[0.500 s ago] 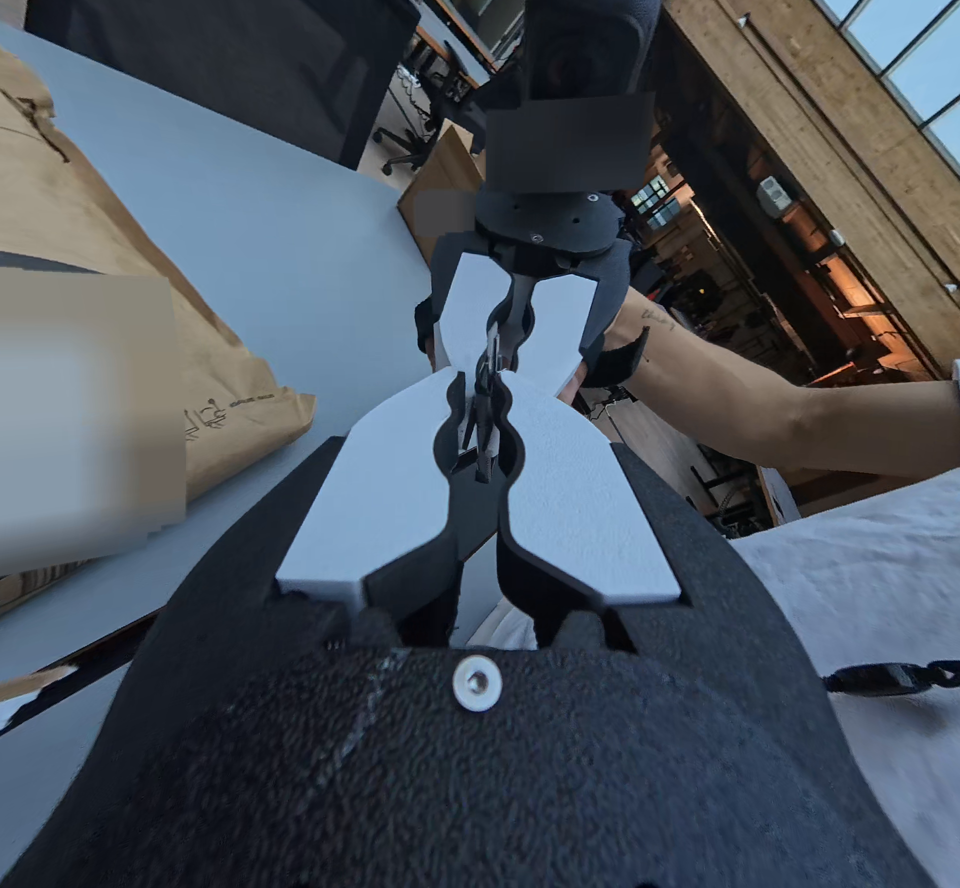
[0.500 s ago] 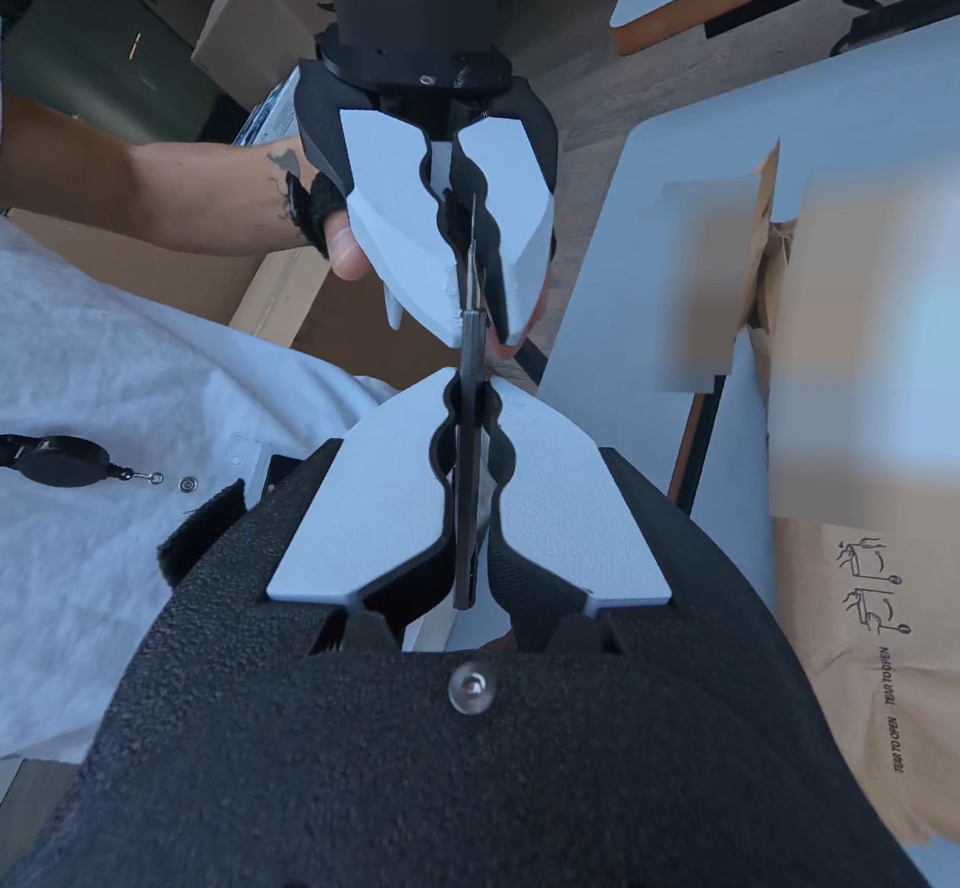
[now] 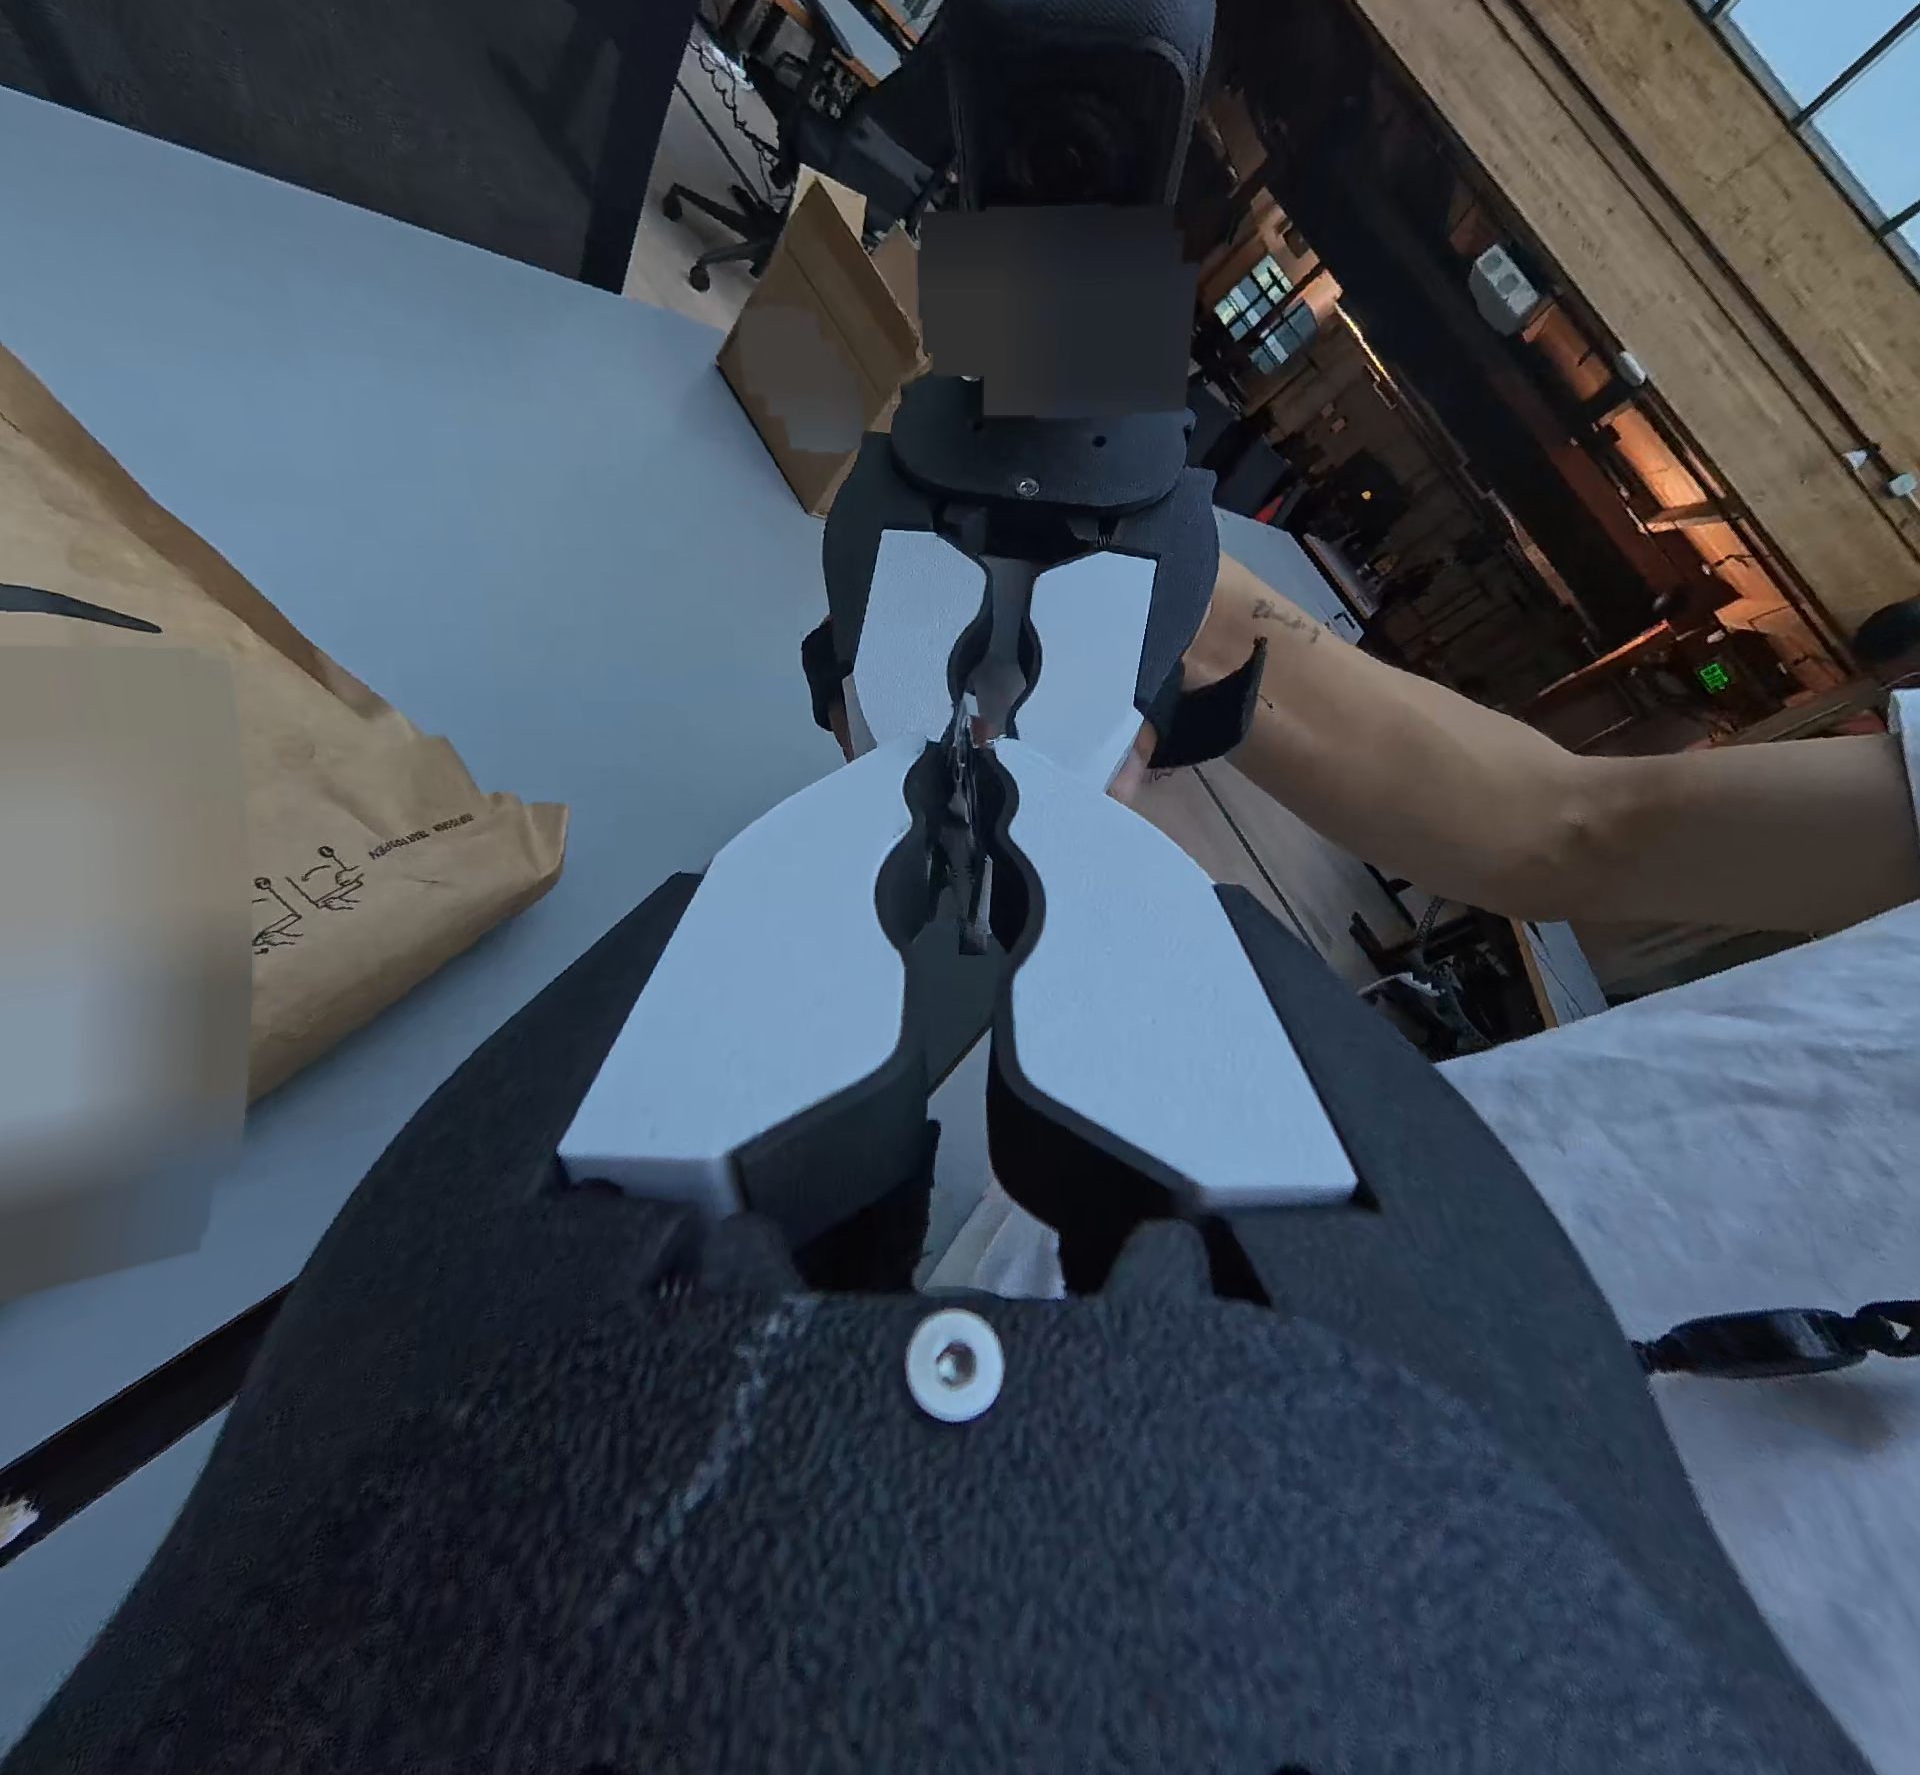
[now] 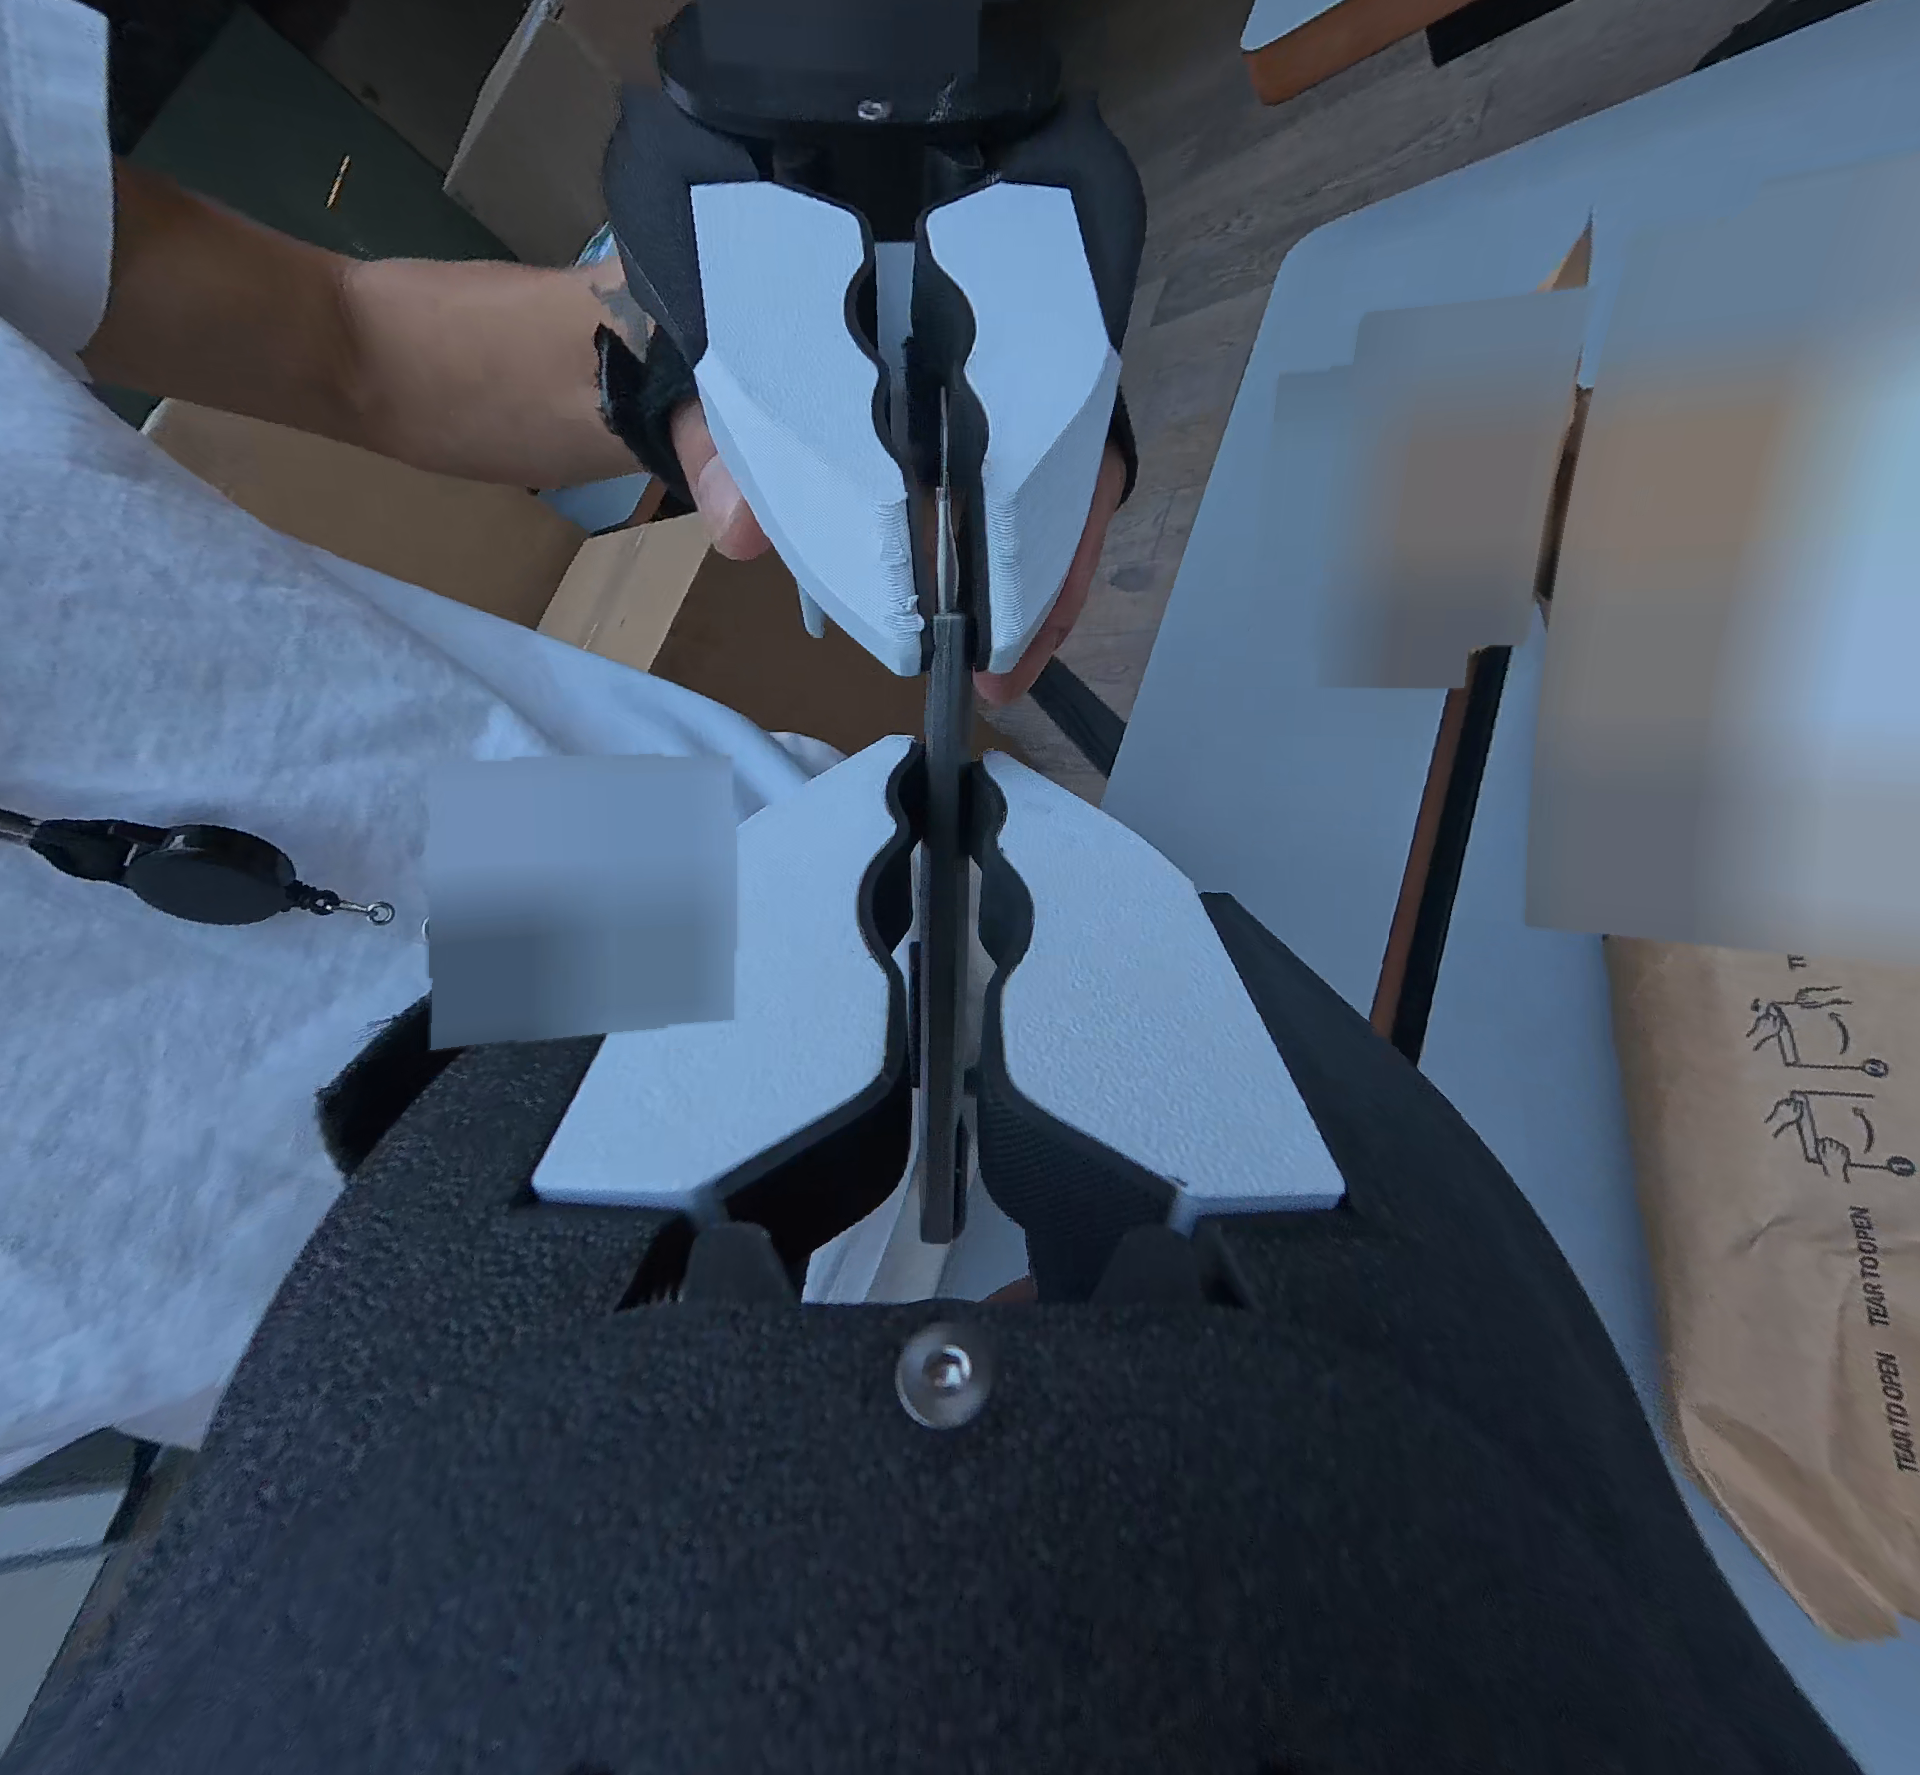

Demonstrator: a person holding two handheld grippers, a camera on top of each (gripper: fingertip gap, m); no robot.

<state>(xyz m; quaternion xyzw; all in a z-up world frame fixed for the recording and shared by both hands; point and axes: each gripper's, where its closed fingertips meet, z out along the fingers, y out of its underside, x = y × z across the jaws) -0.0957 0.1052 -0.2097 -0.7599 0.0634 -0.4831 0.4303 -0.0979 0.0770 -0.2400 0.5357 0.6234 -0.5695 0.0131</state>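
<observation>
The two grippers face each other tip to tip above the table edge, both shut on one thin dark tool like a folding knife. In the right wrist view my right gripper (image 4: 943, 769) clamps the flat dark handle (image 4: 943, 998), which runs back between its white fingers. The thin metal end (image 4: 943, 530) goes into the left gripper (image 4: 951, 660). In the left wrist view my left gripper (image 3: 961, 761) pinches the tool's dark and metal end (image 3: 961, 852). The right gripper (image 3: 992, 717) holds the grey handle (image 3: 1003, 655) just beyond.
A brown paper mailer (image 3: 364, 790) lies on the grey table (image 3: 468, 426); it also shows in the right wrist view (image 4: 1766, 1206). Cardboard boxes (image 4: 364, 520) stand on the floor. The person's white shirt (image 4: 208, 686), a forearm (image 3: 1455, 790) and a black badge reel (image 4: 197, 873) are close. The grippers are tip to tip, or close to it.
Both grippers stay shut on the tool in the same hold. The pair has only tilted slightly.
</observation>
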